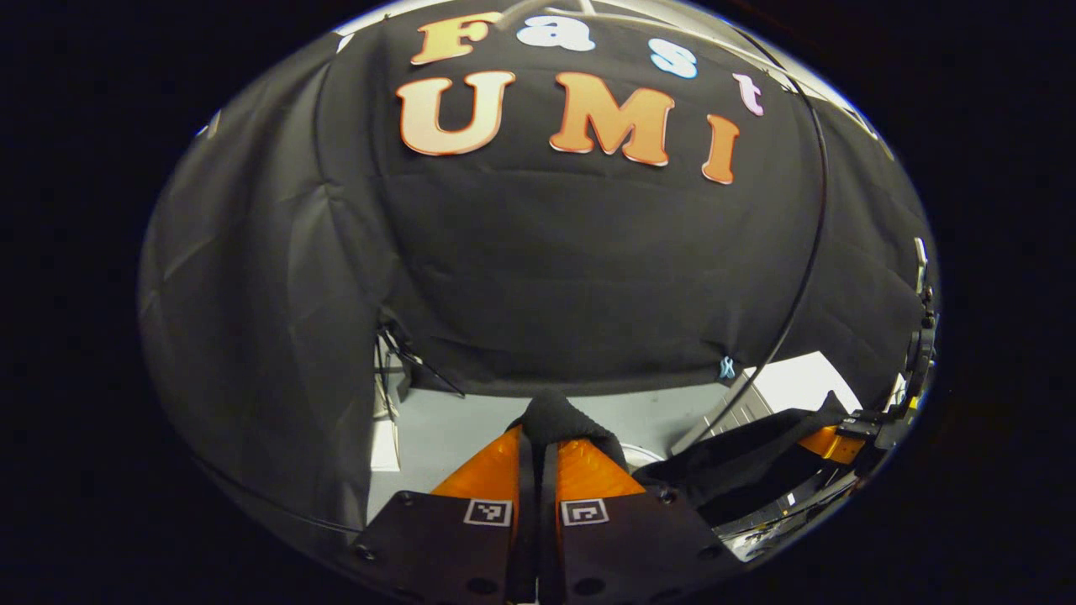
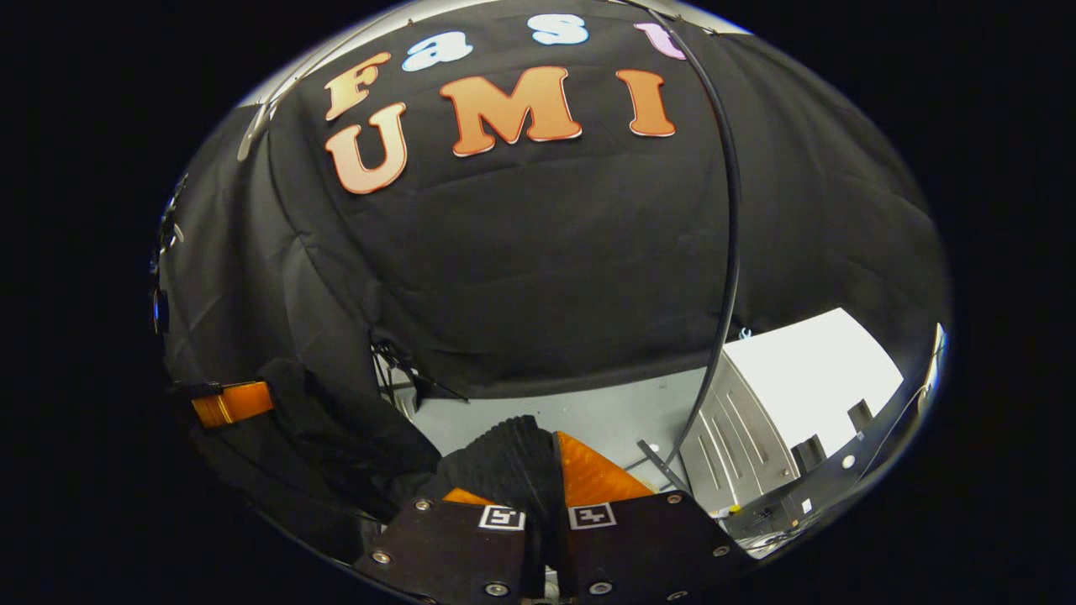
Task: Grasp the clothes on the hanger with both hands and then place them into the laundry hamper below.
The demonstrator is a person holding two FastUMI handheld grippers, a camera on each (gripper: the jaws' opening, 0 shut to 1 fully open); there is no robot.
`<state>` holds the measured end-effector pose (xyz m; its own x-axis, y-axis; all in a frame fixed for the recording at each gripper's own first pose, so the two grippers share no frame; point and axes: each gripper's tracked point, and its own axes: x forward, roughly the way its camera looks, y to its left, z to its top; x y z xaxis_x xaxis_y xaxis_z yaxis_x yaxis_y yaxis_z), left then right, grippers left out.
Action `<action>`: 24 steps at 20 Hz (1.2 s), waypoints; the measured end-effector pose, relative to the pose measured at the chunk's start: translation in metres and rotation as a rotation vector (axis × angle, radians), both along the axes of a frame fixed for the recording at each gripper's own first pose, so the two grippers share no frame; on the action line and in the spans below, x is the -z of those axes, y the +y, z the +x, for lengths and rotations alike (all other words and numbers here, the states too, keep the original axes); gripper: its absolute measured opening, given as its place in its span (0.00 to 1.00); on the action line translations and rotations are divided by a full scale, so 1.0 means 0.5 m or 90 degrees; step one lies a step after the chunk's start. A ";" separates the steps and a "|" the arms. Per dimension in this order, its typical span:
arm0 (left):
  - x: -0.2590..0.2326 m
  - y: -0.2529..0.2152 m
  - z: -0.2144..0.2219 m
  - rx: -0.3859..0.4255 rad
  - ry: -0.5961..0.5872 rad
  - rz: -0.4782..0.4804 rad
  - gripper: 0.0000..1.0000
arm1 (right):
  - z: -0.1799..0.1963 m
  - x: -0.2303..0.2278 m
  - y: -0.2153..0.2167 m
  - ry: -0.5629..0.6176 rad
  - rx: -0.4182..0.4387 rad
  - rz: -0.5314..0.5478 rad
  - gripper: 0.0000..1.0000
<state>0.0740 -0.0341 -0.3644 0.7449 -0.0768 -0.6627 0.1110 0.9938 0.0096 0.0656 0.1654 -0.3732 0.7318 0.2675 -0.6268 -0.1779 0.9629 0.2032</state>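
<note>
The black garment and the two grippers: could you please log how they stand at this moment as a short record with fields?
garment: black cloth, stretched between both grippers
left gripper: fingers closed on a bunched fold of the cloth
right gripper: fingers closed on a fold of it
orange fingers: cloth bulges above their tips
other gripper seen: the right one at the far right of the left gripper view
floor: grey, below
hamper: cannot tell

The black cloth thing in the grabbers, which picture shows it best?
The left gripper view: the black garment stretches from the left gripper to the right gripper. The right gripper view shows a bunch of it pinched in its own fingers.
</note>
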 end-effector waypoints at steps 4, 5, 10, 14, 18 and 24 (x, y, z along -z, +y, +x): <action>0.074 -0.056 -0.007 0.034 0.053 0.001 0.05 | -0.022 0.067 0.009 0.049 0.001 -0.016 0.12; 0.096 -0.053 -0.007 0.040 0.068 0.002 0.05 | -0.026 0.080 0.011 0.058 0.000 -0.019 0.12; 0.195 -0.113 -0.039 0.047 0.159 -0.012 0.08 | -0.050 0.152 0.022 0.103 -0.011 -0.045 0.13; 0.276 -0.100 -0.061 0.059 0.221 0.020 0.08 | -0.064 0.218 0.036 0.155 -0.023 -0.065 0.15; 0.319 -0.095 -0.075 0.056 0.262 0.040 0.12 | -0.071 0.261 0.058 0.199 -0.030 -0.059 0.12; 0.322 -0.088 -0.091 0.032 0.287 0.039 0.25 | -0.110 0.283 0.073 0.249 -0.071 -0.076 0.18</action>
<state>0.0287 -0.0781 -0.5253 0.3775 -0.0562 -0.9243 0.1660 0.9861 0.0079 0.0104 0.2017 -0.5149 0.4034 0.2407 -0.8828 -0.2143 0.9628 0.1646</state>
